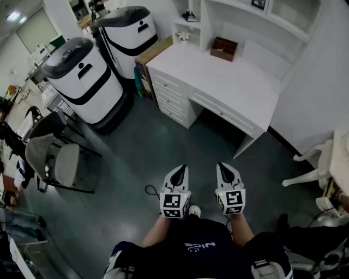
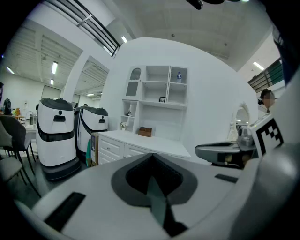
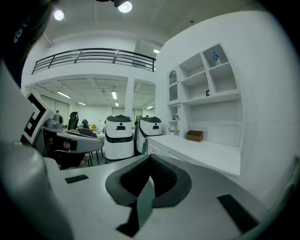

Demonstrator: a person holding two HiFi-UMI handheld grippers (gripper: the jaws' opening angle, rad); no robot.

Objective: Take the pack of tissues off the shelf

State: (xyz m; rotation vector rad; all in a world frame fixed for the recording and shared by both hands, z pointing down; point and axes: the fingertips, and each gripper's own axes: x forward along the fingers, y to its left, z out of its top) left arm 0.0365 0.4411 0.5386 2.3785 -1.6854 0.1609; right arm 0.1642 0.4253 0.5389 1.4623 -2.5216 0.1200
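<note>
The white shelf unit stands over a white desk across the floor from me. Its compartments show in the left gripper view and the right gripper view. I cannot pick out a pack of tissues at this distance. A small bottle-like thing stands in a top compartment, and a brown box sits on the desk. My left gripper and right gripper hang side by side close to my body, far short of the desk. Both have their jaws shut with nothing between them.
Two white and black mobile robots stand left of the desk. A grey chair is at the left, a white chair at the right. Dark floor lies between me and the desk.
</note>
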